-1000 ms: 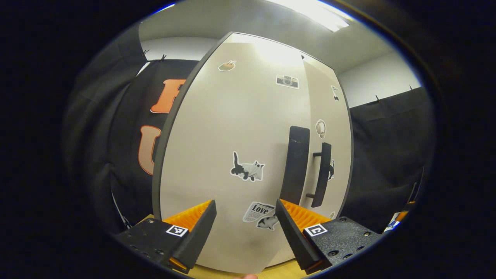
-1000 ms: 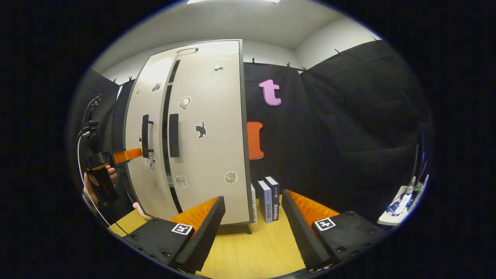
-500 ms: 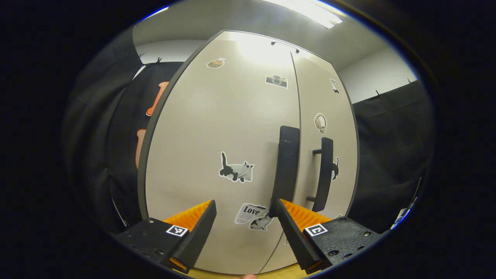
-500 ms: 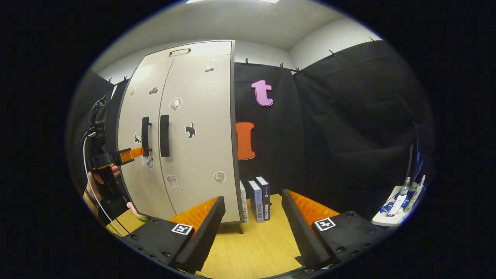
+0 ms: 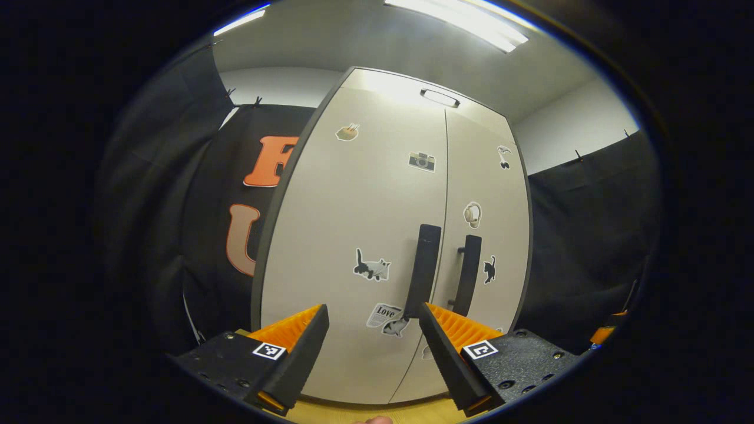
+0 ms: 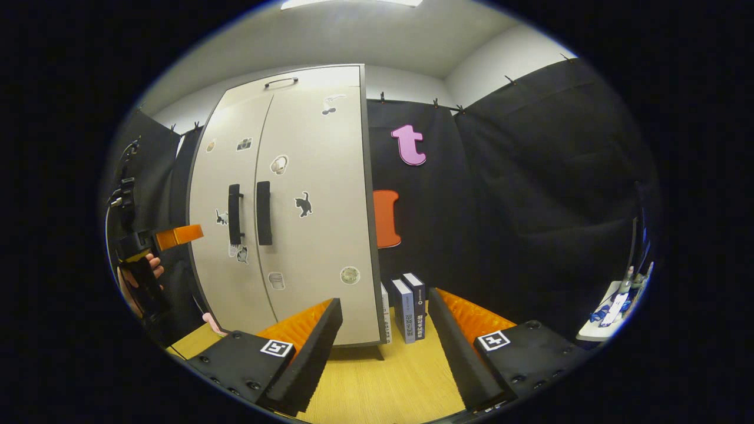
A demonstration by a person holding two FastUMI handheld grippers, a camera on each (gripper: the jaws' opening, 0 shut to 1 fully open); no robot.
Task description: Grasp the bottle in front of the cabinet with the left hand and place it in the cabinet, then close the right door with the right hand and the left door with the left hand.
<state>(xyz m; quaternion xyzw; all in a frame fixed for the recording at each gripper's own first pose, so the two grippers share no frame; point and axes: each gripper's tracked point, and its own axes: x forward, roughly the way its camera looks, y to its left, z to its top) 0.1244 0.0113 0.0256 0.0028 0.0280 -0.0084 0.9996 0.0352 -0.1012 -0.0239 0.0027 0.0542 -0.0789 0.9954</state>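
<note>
We find both doors of the cabinet (image 5: 412, 247) lying flush, the seam between them showing no gap. We judge the bottle to be shut inside and the task essentially complete.

The left gripper (image 5: 372, 347) stands with its jaws spread and empty, just ahead of it the left door (image 5: 353, 247), not touching. From the right gripper view the left gripper (image 6: 177, 235) sits off the door's outer edge, held by a hand (image 6: 138, 277). The right gripper (image 6: 384, 347) is likewise spread, holding nothing, with the right door (image 6: 318, 206) ahead and to its left.

The doors are pale, flat panels carrying small stickers, each with a dark vertical handle: left handle (image 5: 425, 265), right handle (image 5: 468, 277). We judge them stiff, light on their hinges and smooth-faced; a flat push suffices, and the handles offer the surest hold.

Books (image 6: 407, 306) stand beside the cabinet on the wooden floor (image 6: 383, 383).
</note>
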